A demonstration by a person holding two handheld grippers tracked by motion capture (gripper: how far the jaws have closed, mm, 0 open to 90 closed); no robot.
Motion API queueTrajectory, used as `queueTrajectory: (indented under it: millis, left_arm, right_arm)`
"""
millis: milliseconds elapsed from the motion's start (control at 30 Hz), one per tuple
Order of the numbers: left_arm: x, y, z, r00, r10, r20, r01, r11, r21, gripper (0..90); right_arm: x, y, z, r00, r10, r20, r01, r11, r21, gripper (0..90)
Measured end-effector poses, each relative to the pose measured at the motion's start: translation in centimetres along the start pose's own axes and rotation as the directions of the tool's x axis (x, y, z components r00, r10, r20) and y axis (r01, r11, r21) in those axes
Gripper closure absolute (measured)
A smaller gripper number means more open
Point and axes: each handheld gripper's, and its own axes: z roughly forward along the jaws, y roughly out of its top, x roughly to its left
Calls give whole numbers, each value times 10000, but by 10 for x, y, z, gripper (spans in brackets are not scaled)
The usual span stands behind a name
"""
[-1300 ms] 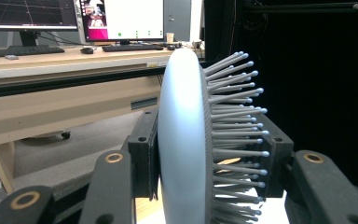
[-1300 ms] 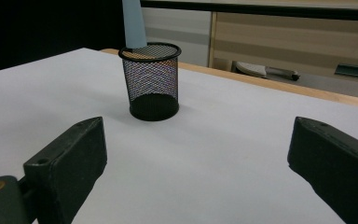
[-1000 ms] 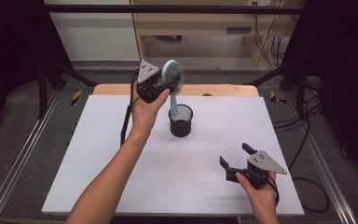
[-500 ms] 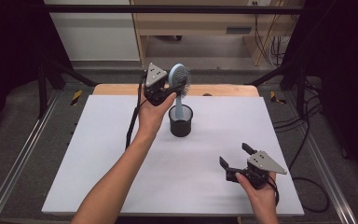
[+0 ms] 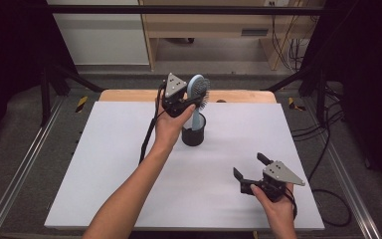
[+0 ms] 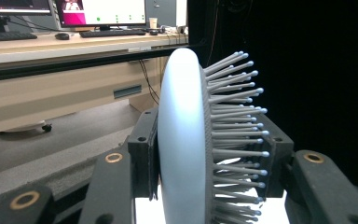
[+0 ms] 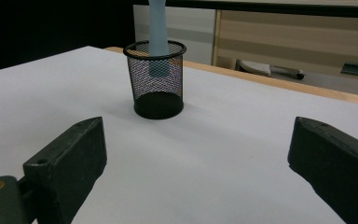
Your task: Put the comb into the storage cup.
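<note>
1. Left gripper [image 5: 193, 99]: its fingers [image 6: 142, 154] are clenched on the head of the pale blue hairbrush [image 5: 198, 89], one against the smooth back, the other among the bristles.
2. The hairbrush stands upright; its handle drops into the black mesh cup [image 5: 194, 135] at the worktop's centre, toward 12 o'clock.
3. Left forearm [image 5: 129, 194] reaches diagonally from 6 o'clock, hand [image 5: 171, 124] raised above the cup.
4. Right gripper [image 5: 251, 169]: fingers [image 7: 70, 158] released and wide apart, low over the white worktop [image 5: 109, 164] near 5 o'clock, aimed at the cup.
5. Bare worktop lies between right gripper and cup; the wooden edge [image 5: 238, 96] runs just behind the cup at 12 o'clock.
</note>
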Motion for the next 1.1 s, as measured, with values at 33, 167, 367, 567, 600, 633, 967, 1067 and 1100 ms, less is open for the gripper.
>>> queueTrajectory:
  millis: [33,167,367,567,600,633,967,1067,1100]
  left_arm:
    - [0,-1,1,10000,-1,1,1,10000,7,513]
    - [0,-5,4,10000,-70,-2,70,10000,34,513]
    - [-2,-9,7,10000,-79,61,78,9999,85,513]
    - [-1,-14,8,9999,-160,27,160,9998,150,512]
    - [0,-14,8,9998,-173,-24,174,9998,113,513]
    - [1,-14,7,9997,-225,-28,225,9997,94,512]
    - [1,-23,9,9992,-387,-84,388,9992,123,512]
    - [2,-26,9,9987,-503,-45,504,9986,172,512]
    - [2,-27,9,9987,-510,-73,511,9985,175,512]
  right_arm:
    - [0,0,0,10000,28,-2,-28,10000,-10,48]
    - [0,0,0,10000,5,-12,-5,10000,-14,48]
    - [0,-1,1,10000,60,-30,-60,10000,28,48]
    - [0,-3,2,9999,140,-37,-140,9999,93,48]
    - [0,-3,3,9999,156,-29,-155,9998,100,48]
    - [0,-3,3,9998,214,-53,-213,9997,96,48]
    - [2,-2,4,9997,242,-75,-242,9997,83,48]
    - [2,-2,5,9997,204,-115,-202,9997,102,48]
    - [2,-2,5,9997,186,-125,-184,9998,121,48]
